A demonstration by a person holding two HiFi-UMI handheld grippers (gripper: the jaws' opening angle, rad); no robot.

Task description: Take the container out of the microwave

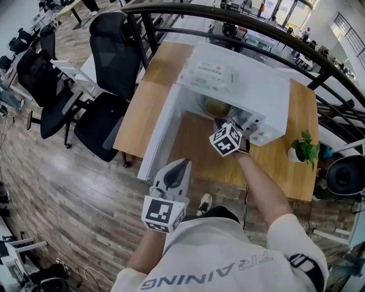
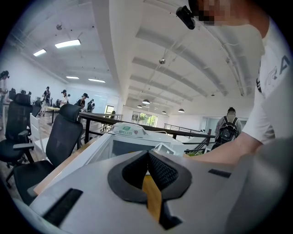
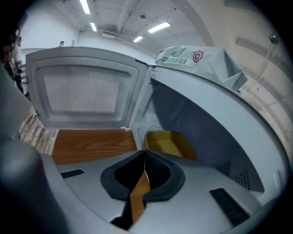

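Observation:
A white microwave stands on a wooden table with its door swung open to the left. Inside sits a yellow container, also seen in the head view as the yellow container. My right gripper is shut and empty, just in front of the opening and short of the container. In the head view the right gripper points down into the cavity. My left gripper is shut and empty. It hangs near the table's front edge, below the open door, where the head view shows the left gripper.
A plastic pouch with green print lies on top of the microwave. A small potted plant stands on the table's right end. Black office chairs stand to the left and a dark railing runs behind. A person with a backpack stands far off.

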